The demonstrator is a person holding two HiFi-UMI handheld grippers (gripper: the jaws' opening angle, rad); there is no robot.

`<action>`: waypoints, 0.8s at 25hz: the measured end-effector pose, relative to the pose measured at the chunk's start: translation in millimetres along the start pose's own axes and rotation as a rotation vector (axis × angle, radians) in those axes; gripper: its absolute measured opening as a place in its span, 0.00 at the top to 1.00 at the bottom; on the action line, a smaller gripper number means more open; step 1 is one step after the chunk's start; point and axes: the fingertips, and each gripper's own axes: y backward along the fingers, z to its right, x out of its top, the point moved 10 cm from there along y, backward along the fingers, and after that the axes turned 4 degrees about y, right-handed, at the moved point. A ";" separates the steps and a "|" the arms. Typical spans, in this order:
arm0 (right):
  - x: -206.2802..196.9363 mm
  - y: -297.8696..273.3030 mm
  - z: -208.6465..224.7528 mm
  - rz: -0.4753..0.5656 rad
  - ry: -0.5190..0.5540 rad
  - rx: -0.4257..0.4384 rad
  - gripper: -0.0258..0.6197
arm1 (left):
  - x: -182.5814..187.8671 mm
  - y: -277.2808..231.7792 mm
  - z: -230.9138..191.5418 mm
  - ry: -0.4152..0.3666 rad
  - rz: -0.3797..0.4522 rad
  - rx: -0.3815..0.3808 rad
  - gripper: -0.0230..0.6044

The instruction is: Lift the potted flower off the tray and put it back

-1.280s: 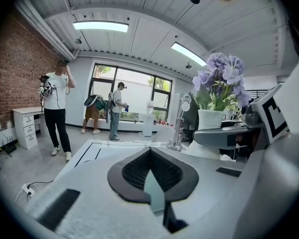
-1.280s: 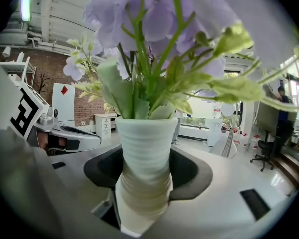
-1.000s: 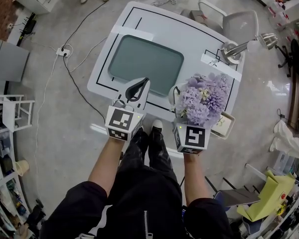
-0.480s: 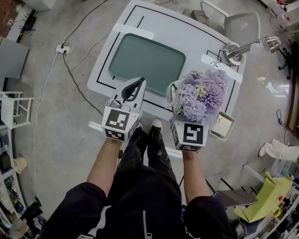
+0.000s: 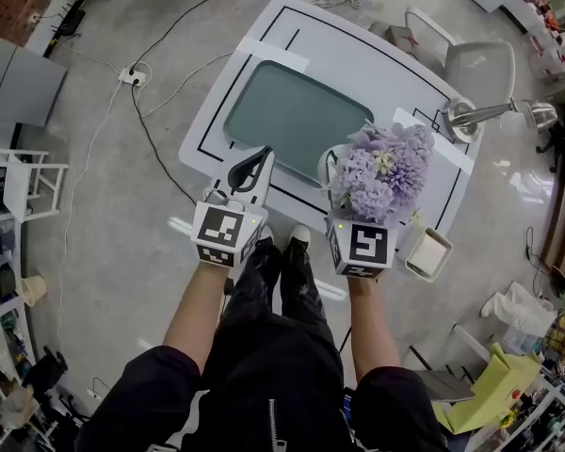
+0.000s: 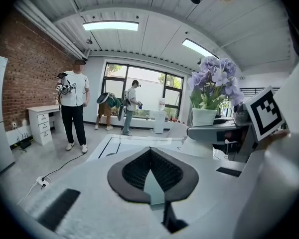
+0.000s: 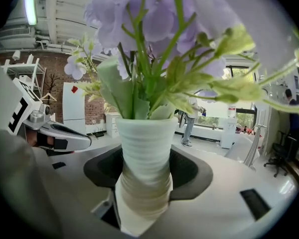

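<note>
Gripping the potted flower [image 7: 144, 148] round its white ribbed pot, the right gripper [image 7: 147, 171] has its dark pads pressed on either side of the pot's narrower lower part, with the green stems and pale purple blooms rising upright above the jaws. In the head view the potted flower [image 5: 381, 179] is off the tray, over the near right part of the white table [image 5: 400, 73], its blooms hiding the pot and most of the jaws below. The grey-green tray [image 5: 297, 111] lies flat in the middle of the table, to the left of the flower and apart from it, and nothing stands on it.

The left gripper [image 5: 260, 158] is held level beside the right one, over the table's near edge by the tray's near corner. Its jaws are brought together at the tips with nothing between them, and only the tray shows through the gap lower down between the pads.

A desk lamp [image 5: 494, 116] stands at the far right corner of the table, with a grey chair [image 5: 471, 59] behind it. A small white box [image 5: 428, 252] sits just off the table's near right edge. Cables run across the floor to a power strip [image 5: 132, 76] on the left. In the left gripper view a person [image 6: 74, 108] stands near the brick wall, and others stand by the window.
</note>
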 end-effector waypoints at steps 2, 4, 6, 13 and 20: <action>0.8 -10.7 -2.1 0.014 -0.003 0.013 0.56 | -2.5 1.5 -7.7 0.006 0.002 0.016 0.96; 0.7 -20.6 -4.0 0.017 -0.011 0.022 0.56 | -4.4 3.4 -14.9 0.009 0.001 0.035 0.96; -0.2 -30.5 -5.8 0.016 -0.014 0.030 0.56 | -6.5 5.2 -21.2 0.003 -0.004 0.052 0.96; -3.7 -70.3 -13.1 0.017 -0.012 0.059 0.56 | -9.9 15.2 -46.3 0.016 -0.022 0.111 0.96; -14.8 -111.2 -16.1 0.024 0.000 0.052 0.56 | -14.3 15.6 -71.6 0.004 -0.043 0.166 0.96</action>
